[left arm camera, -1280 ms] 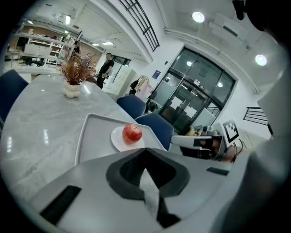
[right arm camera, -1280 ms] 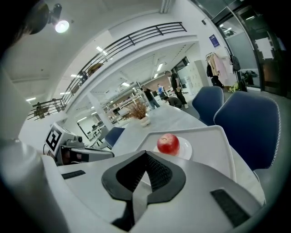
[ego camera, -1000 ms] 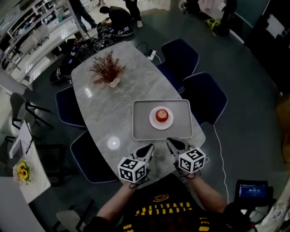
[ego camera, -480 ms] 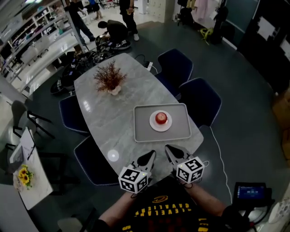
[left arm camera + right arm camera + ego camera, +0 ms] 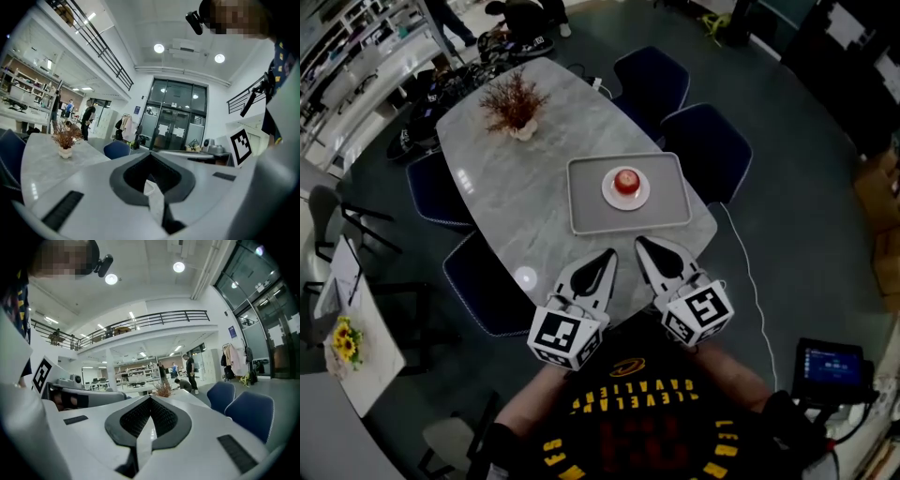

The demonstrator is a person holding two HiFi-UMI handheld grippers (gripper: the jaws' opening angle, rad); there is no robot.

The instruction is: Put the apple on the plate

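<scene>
A red apple [image 5: 626,179] sits on a small white plate [image 5: 625,194] in the middle of a grey tray [image 5: 589,200] on the marble table [image 5: 525,197]. Both grippers hang over the table's near edge, well short of the tray. My left gripper [image 5: 607,254] is shut and holds nothing. Beside it, my right gripper [image 5: 643,246] is also shut and holds nothing. In the left gripper view, the left gripper [image 5: 151,157] has its jaws together and points over the table. In the right gripper view, the right gripper [image 5: 151,400] does the same. Neither gripper view shows the apple.
A dried red plant in a small vase [image 5: 513,103] stands at the table's far end. Dark blue chairs [image 5: 705,150] ring the table. People and cables are on the floor beyond it. A lit screen [image 5: 830,362] is at the lower right.
Both grippers have drawn back from the tray toward the person and now look larger. The table and tray sit higher in the view. The apple has stayed on the plate.
</scene>
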